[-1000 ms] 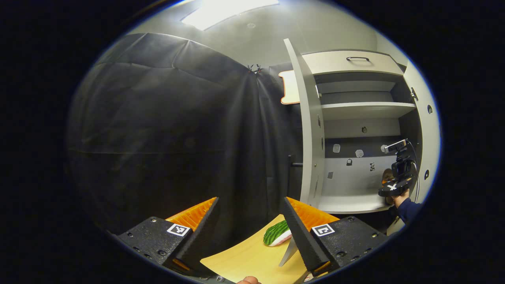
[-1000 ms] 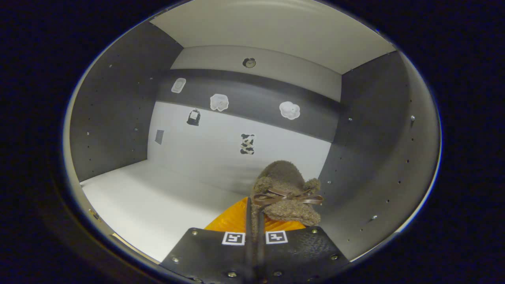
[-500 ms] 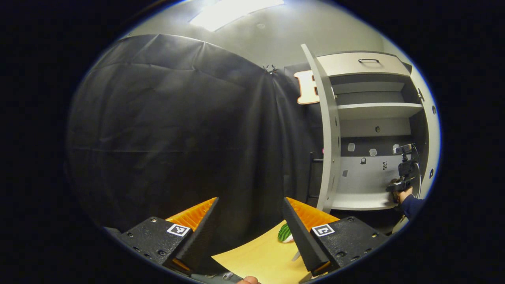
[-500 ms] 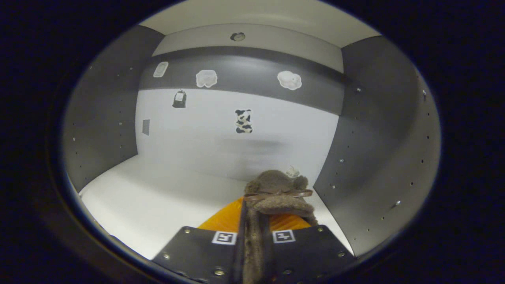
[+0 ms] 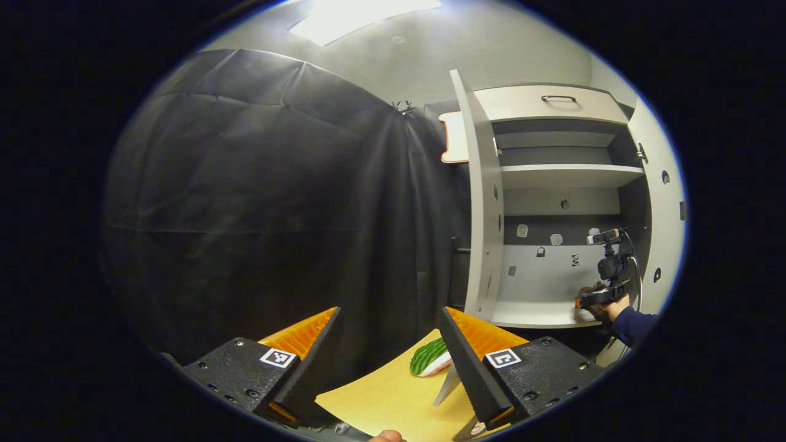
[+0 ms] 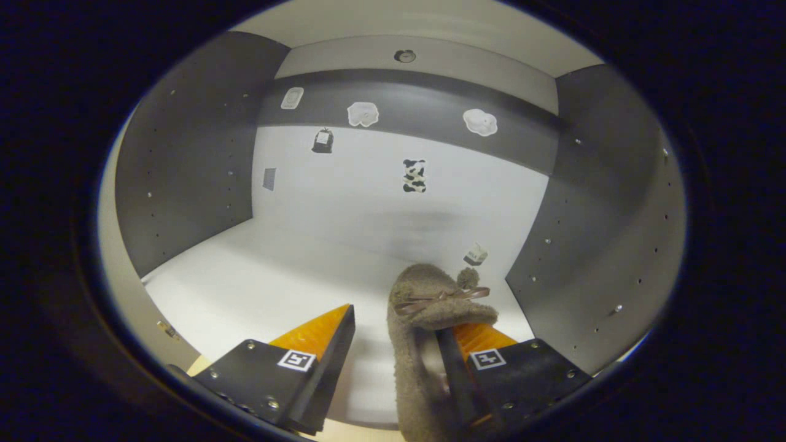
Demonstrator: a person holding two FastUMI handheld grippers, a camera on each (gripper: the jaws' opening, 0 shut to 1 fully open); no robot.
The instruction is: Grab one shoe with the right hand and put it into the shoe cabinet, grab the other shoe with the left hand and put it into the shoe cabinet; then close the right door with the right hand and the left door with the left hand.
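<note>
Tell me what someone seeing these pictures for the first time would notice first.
Probably the fuzzy brown shoe with a ribbon bow, lying on the white floor of the shoe cabinet, between the open fingers of the right gripper. Next, in the left gripper view, the cabinet's open left door standing against the black booth wall, and the open left gripper over a yellow board with a green striped thing on it.

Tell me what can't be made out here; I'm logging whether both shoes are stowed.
- Second shoe: its whereabouts cannot be told.
- Brown shoe, right gripper view: heel end cut off at the bottom edge.
- Right gripper, left gripper view: too small and distant to judge its jaws or the shoe there.
- Green striped object, left gripper view: partly hidden behind the left gripper finger; identity unclear.
</note>
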